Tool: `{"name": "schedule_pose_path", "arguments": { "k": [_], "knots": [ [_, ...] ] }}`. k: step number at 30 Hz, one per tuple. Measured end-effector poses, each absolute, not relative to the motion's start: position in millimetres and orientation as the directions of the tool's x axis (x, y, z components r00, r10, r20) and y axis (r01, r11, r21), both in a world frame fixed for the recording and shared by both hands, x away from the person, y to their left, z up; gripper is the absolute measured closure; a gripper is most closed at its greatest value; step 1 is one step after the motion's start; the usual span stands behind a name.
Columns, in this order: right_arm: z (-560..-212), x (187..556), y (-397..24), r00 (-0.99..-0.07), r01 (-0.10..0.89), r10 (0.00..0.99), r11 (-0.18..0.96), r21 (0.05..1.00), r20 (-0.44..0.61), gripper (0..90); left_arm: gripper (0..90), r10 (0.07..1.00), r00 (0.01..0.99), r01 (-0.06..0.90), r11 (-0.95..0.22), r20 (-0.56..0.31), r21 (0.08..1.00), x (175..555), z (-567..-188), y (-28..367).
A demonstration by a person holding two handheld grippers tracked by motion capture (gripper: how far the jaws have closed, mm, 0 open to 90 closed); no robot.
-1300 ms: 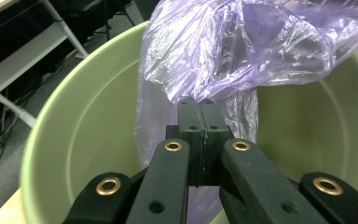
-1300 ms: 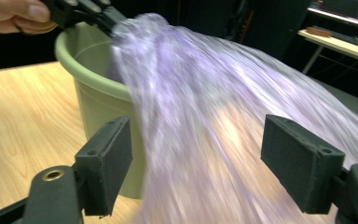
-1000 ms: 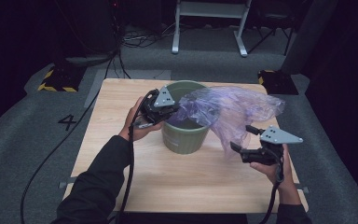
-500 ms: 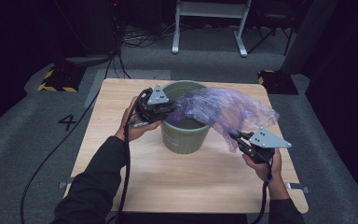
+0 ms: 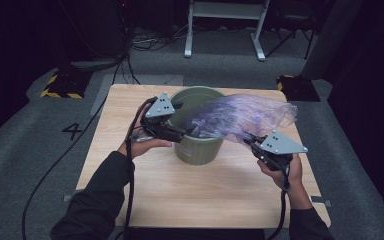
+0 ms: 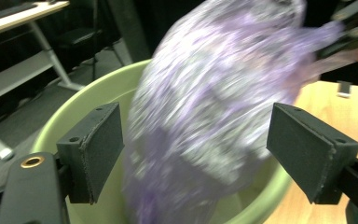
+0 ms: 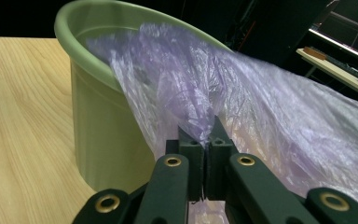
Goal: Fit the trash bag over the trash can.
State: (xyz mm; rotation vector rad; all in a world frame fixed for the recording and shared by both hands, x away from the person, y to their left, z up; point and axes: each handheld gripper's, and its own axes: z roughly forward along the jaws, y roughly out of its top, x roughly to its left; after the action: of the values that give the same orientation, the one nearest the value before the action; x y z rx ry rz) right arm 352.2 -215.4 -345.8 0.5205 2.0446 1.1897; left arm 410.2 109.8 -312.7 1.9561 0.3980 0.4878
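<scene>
My bag (image 5: 240, 117) stretches from the bin (image 5: 196, 145) on the bench (image 5: 130, 185) rightward. Right gripper (image 5: 252, 143) now pinches its edge; left gripper (image 5: 182, 134), just opened, has released it.

A dark figure, seemingly a "4" (image 5: 73, 131), is marked on the grey floor (image 5: 40, 150).

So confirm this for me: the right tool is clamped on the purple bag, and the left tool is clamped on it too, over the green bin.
Not quite. The left tool is open: in the left gripper view its jaws stand apart on either side of the purple bag without pressing it. The right tool is indeed clamped on the bag, by the green bin.
</scene>
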Motion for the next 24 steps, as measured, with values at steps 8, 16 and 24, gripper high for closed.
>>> {"name": "schedule_pose_path", "arguments": {
  "k": [8, 16, 24],
  "knots": [
    [-336.3, 354.8, -197.1, -0.691, -0.026, 0.608, 0.520, 0.854, -0.391, 88.0, 21.3, 0.418, 0.888, 0.014, -0.441, 0.191, 0.898, 399.8, -308.0, 74.2],
    [-329.0, 349.5, -188.5, -0.724, -0.053, 0.574, 0.506, 0.861, -0.382, 87.2, 57.2, 0.411, 0.882, 0.013, -0.507, 0.229, 0.862, 401.6, -314.6, 60.5],
    [-326.1, 346.5, -186.4, -0.739, -0.062, 0.566, 0.484, 0.873, -0.366, 82.2, 88.3, 0.416, 0.868, -0.005, -0.539, 0.271, 0.842, 401.1, -320.4, 64.4]
  ]
}}
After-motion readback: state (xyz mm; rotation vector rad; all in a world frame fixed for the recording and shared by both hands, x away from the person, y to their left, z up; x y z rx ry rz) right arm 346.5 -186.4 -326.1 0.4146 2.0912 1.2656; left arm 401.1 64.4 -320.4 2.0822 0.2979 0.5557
